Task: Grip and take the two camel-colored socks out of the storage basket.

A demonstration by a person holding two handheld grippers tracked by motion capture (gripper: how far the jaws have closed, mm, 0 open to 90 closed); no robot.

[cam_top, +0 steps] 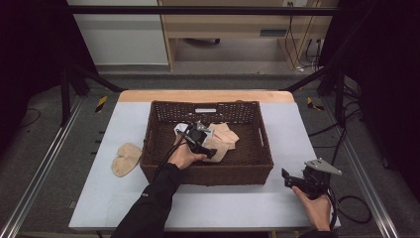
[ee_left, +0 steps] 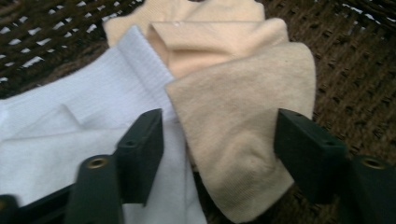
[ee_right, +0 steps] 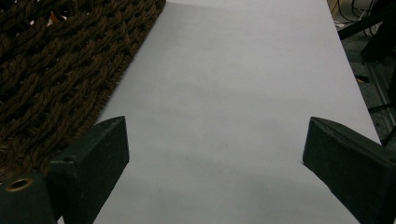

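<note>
left gripper (ee_left: 219, 144) jaws wide, straddling the beige folded sock (ee_left: 238, 126) inside the brown woven basket (cam_top: 163, 166), beside the white ribbed sock (ee_left: 70, 135). lower, then close on beige fabric only. right gripper (ee_right: 215, 158) jaws wide, empty, right of basket.

Beige socks (ee_left: 243, 126) and white sock (ee_left: 60, 140) — overlapping inside wicker basket (cam_top: 208, 173).

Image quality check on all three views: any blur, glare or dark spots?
High view: table evenly lit, surroundings fall to near black, the wicker basket interior is dim. Left gripper view: soft throughout, the white sock nearly blown out, the beige sock keeps its texture. Right gripper view: basket weave sharp, both jaws slightly soft, a faint shadow on the table between them.
</note>
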